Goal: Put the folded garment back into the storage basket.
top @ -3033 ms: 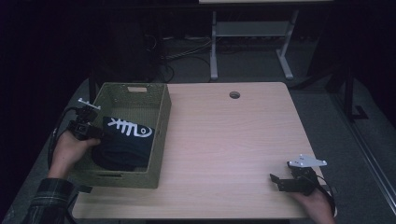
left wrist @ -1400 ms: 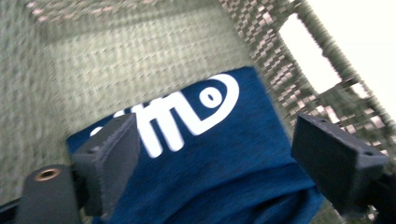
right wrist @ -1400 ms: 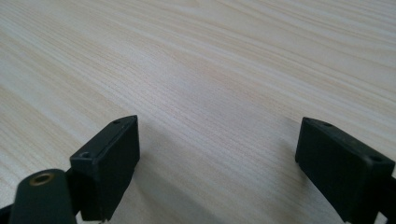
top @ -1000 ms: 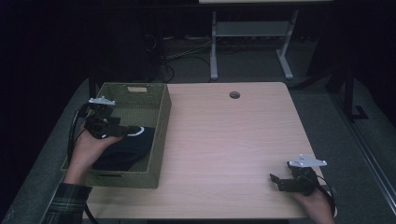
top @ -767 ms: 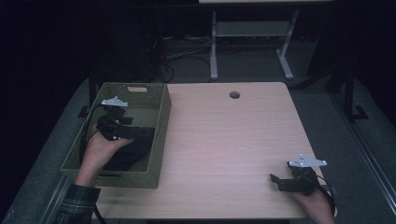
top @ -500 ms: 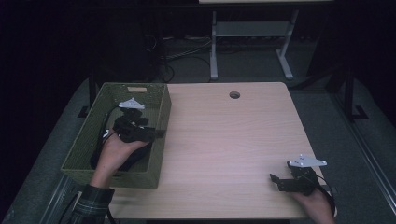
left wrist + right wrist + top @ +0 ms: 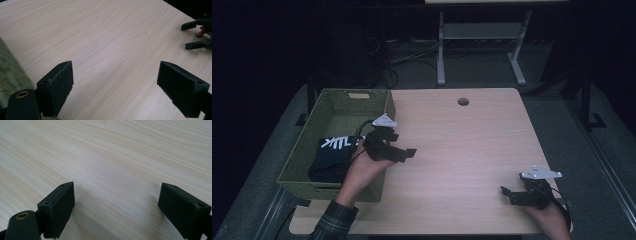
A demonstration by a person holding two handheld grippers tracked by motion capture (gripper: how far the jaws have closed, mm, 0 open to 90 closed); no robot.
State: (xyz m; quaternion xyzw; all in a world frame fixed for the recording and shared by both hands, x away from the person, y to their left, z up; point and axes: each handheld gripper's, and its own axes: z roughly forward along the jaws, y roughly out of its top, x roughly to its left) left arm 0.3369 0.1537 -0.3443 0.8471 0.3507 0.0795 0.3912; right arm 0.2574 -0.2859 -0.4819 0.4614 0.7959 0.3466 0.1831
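Observation:
A folded black garment with a white fish-bone print (image 7: 332,152) lies inside the green woven basket (image 7: 344,105) at the table's left side. My left gripper (image 7: 408,154) hovers just past the basket's right rim, over the wooden tabletop (image 7: 462,145), its jaws open and empty; the left gripper view (image 7: 117,85) has bare wood between them. Near the table's front right corner my right gripper (image 7: 507,195) rests low, open, nothing between its jaws (image 7: 117,207). The left gripper view catches the right gripper (image 7: 197,35) far off at the upper right.
A round cable hole (image 7: 463,101) sits near the table's far edge. A metal desk frame (image 7: 477,45) and cables (image 7: 402,55) stand on the dark floor behind the table.
My left gripper has risen out of the basket and moved right, over its rim onto the table, leaving the black garment inside. The right gripper has stayed put.

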